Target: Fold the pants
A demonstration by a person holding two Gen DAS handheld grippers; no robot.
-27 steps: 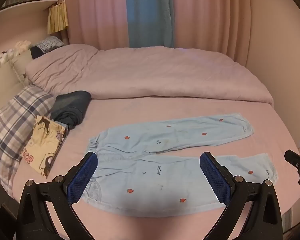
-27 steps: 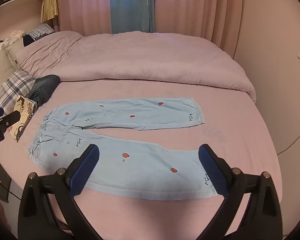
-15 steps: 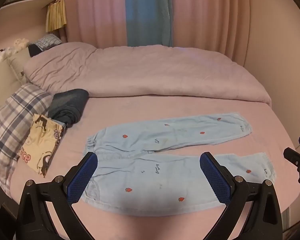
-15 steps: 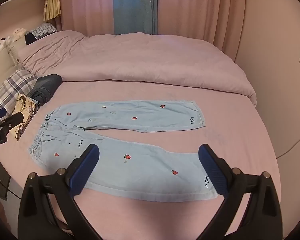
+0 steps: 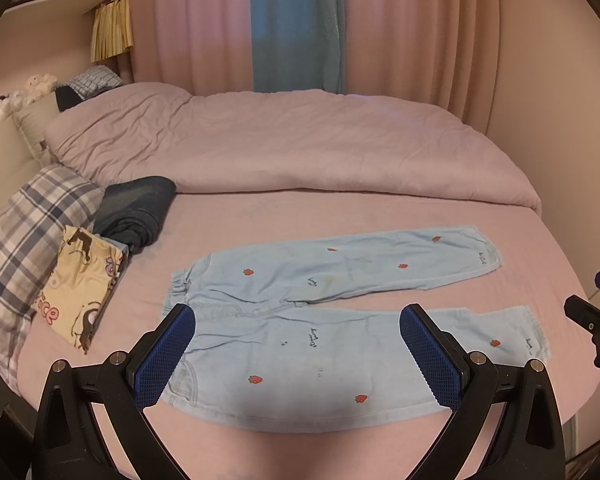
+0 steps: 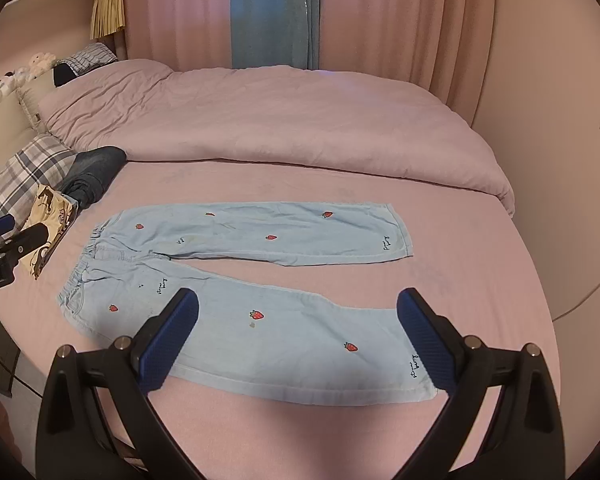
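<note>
Light blue pants [image 5: 324, 320] with red strawberries lie flat on the pink bed sheet, waistband to the left, both legs spread out to the right. They also show in the right wrist view [image 6: 260, 280]. My left gripper [image 5: 296, 356] is open and empty, held above the near leg close to the waistband end. My right gripper [image 6: 298, 340] is open and empty, held above the near leg toward its cuff. Neither gripper touches the cloth.
A folded lilac duvet [image 5: 292, 152] covers the far half of the bed. At the left lie a plaid pillow [image 5: 20, 240], a dark folded garment [image 5: 136, 208] and a cream printed cloth [image 5: 80, 280]. Curtains hang behind; the bed's near edge is close below the grippers.
Both grippers have drawn back and up a little, so the pants sit slightly farther away in both views. The pants have not moved. Both grippers stay open.
</note>
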